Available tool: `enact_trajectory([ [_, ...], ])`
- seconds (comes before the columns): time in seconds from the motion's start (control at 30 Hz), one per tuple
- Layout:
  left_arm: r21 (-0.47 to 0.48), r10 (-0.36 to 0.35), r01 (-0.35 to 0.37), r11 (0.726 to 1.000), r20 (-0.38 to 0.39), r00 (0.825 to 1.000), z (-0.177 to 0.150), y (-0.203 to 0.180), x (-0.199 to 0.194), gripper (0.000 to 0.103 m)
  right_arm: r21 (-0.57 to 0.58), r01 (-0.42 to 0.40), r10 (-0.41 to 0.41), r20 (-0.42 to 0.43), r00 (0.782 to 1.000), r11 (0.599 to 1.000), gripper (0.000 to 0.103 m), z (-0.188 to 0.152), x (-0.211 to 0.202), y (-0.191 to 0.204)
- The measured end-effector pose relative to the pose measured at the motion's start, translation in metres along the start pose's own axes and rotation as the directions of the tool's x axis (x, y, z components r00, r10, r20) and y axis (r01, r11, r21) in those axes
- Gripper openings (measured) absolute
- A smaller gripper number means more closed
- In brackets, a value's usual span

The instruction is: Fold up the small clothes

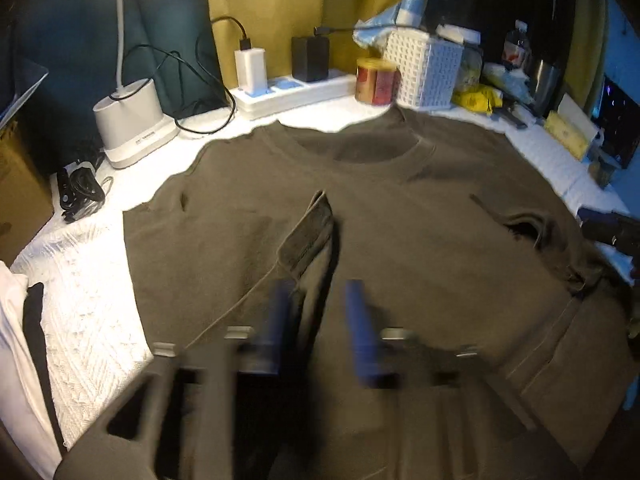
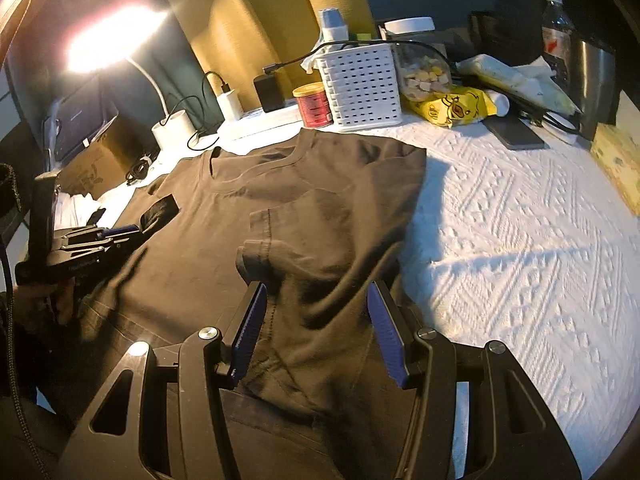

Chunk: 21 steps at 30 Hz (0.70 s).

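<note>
Olive-brown T-shirt [image 1: 380, 208] spread flat on the white textured cloth [image 2: 520, 240], both sleeves folded inward. Left gripper [image 1: 320, 312] released above one sleeve; right gripper [image 2: 316, 312] open, straddling bunched fabric.

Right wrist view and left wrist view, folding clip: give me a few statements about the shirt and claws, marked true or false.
1. The shirt lies on a white textured cloth. True.
2. Both sleeves are spread flat outward. False: both are folded in over the body; one sleeve shows in the left wrist view.
3. The right claw is open above the shirt. True.
4. The left claw grips a sleeve. False: its jaws stand apart, pressing on nothing.
5. A white basket stands beyond the collar. True.
6. The red can lies on its side. False: it is upright.
</note>
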<state>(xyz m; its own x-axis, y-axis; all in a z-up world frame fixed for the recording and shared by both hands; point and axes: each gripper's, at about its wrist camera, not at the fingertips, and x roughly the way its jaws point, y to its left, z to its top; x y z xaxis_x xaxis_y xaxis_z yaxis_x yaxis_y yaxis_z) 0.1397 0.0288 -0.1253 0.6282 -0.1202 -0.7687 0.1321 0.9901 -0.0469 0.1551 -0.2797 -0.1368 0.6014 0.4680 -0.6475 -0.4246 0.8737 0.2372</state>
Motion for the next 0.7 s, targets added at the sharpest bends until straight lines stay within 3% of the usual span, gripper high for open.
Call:
enact_trajectory([
  [0.07, -0.044, 0.019, -0.018, 0.999, 0.038, 0.999, 0.004, 0.005, -0.004, 0.089, 0.007, 0.0, 0.0, -0.005, 1.0, 1.0, 0.056, -0.002, 0.001, -0.002],
  [0.17, -0.094, -0.002, 0.004, 0.996, 0.025, 1.0, 0.012, 0.014, 0.001, 0.089, 0.014, -0.007, 0.007, -0.01, 1.0, 1.0, 0.056, -0.005, 0.003, -0.004],
  [0.27, -0.087, -0.018, 0.016, 0.996, -0.017, 1.0, 0.015, 0.014, 0.015, 0.089, 0.016, -0.015, 0.015, -0.004, 1.0, 1.0, 0.056, -0.006, 0.001, -0.004],
  [0.4, -0.067, -0.122, 0.117, 0.991, -0.08, 0.989, 0.013, -0.002, 0.024, 0.089, 0.027, -0.016, 0.016, 0.003, 1.0, 0.999, 0.056, -0.007, -0.002, -0.006],
  [0.57, 0.032, -0.228, 0.233, 0.972, -0.11, 0.967, 0.008, -0.039, 0.015, 0.089, 0.048, -0.014, 0.014, 0.005, 1.0, 0.999, 0.056, -0.01, -0.004, -0.011],
  [0.7, 0.046, -0.235, 0.238, 0.97, -0.057, 0.97, 0.006, -0.042, -0.016, 0.089, 0.046, -0.01, 0.01, 0.006, 1.0, 0.999, 0.056, -0.01, -0.007, -0.012],
])
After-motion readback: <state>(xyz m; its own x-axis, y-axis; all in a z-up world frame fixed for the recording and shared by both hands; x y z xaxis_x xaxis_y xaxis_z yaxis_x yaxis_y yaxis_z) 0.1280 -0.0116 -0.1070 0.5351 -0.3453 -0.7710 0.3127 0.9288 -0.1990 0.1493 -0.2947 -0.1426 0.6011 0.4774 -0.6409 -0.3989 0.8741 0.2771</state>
